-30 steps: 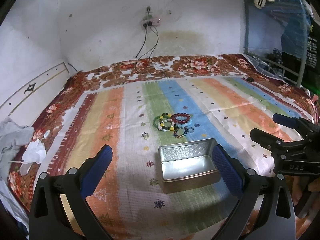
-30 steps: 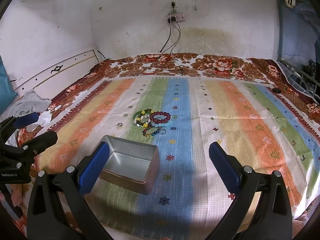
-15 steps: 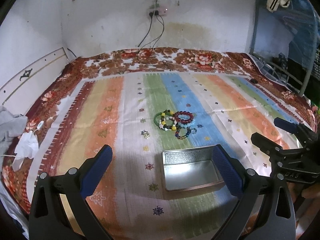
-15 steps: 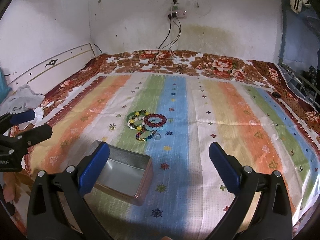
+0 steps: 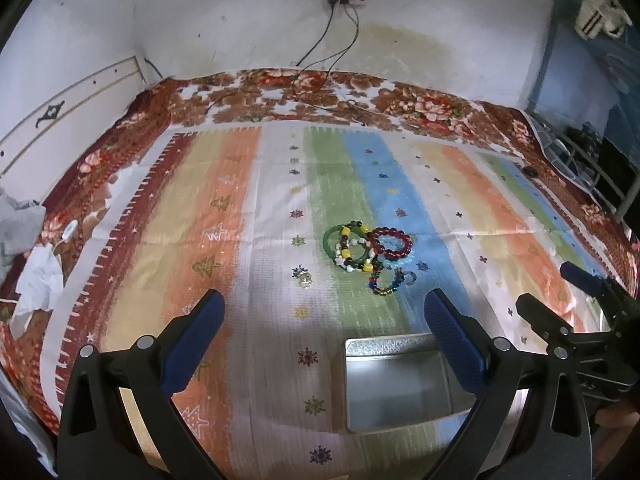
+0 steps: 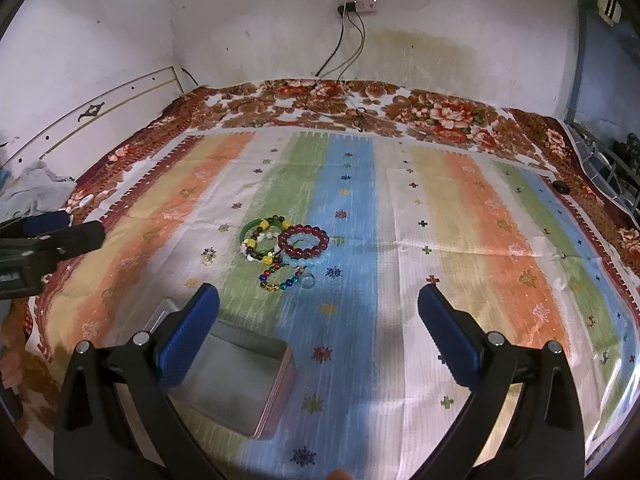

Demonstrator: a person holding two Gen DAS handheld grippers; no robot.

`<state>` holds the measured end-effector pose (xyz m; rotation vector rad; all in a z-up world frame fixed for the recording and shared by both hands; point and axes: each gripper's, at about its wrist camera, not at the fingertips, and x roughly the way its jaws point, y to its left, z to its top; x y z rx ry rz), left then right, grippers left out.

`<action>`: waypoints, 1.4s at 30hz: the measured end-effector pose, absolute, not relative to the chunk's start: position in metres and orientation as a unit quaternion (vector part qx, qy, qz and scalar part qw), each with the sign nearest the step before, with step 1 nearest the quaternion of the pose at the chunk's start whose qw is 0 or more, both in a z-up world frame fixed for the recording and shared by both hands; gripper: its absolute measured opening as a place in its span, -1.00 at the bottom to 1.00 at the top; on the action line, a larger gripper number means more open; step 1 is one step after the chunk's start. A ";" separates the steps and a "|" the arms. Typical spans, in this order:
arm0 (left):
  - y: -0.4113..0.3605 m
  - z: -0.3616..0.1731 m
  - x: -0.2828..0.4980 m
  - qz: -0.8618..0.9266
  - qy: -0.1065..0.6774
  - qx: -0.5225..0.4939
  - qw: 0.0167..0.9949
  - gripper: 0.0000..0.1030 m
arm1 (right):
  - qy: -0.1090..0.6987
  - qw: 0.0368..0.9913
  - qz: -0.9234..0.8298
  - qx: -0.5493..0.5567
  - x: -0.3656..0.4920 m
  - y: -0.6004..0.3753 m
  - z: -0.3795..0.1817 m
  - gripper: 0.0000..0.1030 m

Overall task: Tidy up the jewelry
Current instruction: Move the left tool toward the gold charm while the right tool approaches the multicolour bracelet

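Tin (image 5: 396,384) slid nearer in both views; bracelets (image 6: 286,254) beyond (heaped); both grippers' fingers (image 5: 192,344) spread, empty.

No legible text, brand, number or sign is present in either view; faint white lettering on the body of the left gripper (image 6: 48,236), at the left edge of the right wrist view, is too small and blurred to read; embossing on the tin (image 5: 394,384) inner wall cannot be deciphered.
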<state>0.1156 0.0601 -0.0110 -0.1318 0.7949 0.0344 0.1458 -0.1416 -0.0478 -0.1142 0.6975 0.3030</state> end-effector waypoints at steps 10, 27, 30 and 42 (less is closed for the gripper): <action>0.060 -0.016 0.141 0.017 0.397 -0.063 0.916 0.89 | 0.375 0.915 0.147 -0.037 0.181 -0.143 -0.056 0.91; 0.071 -0.058 0.209 0.034 0.491 -0.048 0.869 0.89 | 0.468 0.871 0.139 -0.057 0.234 -0.132 -0.089 0.91; 0.071 -0.064 0.216 0.035 0.496 -0.040 0.867 0.89 | 0.484 0.862 0.144 -0.057 0.244 -0.130 -0.095 0.91; 0.069 -0.087 0.245 0.030 0.525 -0.057 0.849 0.88 | 0.534 0.829 0.145 -0.077 0.277 -0.119 -0.125 0.91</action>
